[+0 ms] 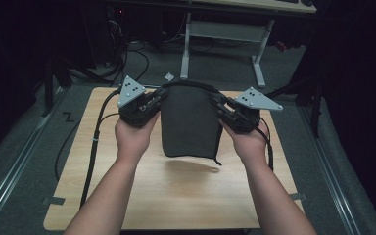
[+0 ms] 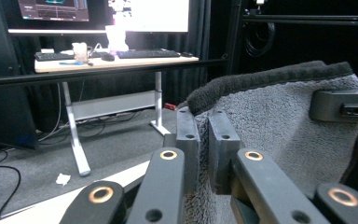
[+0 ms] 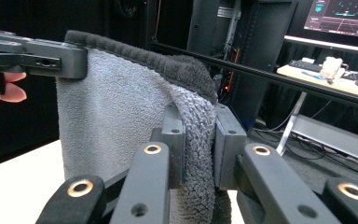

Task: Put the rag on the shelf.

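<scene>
You hold grey towel (image 1: 188, 125) in air above wooden table (image 1: 176, 196), folded, hanging. Left gripper (image 2: 204, 140) pinches left top corner; right gripper (image 3: 200, 140) pinches right top corner. Risk: thick right fold slips, towel drops to table. Keep hands level.

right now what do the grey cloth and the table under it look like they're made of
The grey cloth looks like terry or microfibre towelling: a matte, looped, fuzzy pile with a thicker, darker ribbed hem along its top edge, hanging limp between the two grippers. The table looks like light wood or a wood-look laminate: a pale, smooth top with faint grain and rounded corners. Which of the two, I cannot tell.
</scene>
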The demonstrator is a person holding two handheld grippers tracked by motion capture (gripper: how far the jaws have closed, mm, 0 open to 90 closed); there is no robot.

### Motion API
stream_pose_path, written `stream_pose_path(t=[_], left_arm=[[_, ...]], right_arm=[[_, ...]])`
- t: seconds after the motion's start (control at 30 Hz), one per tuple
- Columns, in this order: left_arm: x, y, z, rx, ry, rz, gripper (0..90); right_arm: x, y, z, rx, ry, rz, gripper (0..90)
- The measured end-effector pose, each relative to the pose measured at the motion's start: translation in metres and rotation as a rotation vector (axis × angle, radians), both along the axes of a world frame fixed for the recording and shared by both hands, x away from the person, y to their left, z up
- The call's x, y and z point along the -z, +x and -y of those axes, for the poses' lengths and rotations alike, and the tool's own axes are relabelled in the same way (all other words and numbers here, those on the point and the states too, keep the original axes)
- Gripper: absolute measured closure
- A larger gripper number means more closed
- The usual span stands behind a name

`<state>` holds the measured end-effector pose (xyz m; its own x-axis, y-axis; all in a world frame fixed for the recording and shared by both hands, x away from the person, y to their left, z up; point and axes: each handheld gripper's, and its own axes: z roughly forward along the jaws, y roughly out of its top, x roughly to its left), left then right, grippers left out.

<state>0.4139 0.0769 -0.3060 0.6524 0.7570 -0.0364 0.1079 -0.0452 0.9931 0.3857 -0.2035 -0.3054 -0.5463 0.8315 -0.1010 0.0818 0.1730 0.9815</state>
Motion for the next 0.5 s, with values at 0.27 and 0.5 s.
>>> stream_pose_path(t=[0.27,0.5], left_arm=[[-0.003,0.021,-0.001,-0.017,0.023,-0.009,84.5],[0.005,0.057,0.003,-0.014,0.025,-0.061,84.5]], right_arm=[[-0.002,0.018,-0.003,-0.003,-0.020,-0.006,78.3],[0.003,0.055,-0.001,0.028,-0.030,-0.045,78.3]])
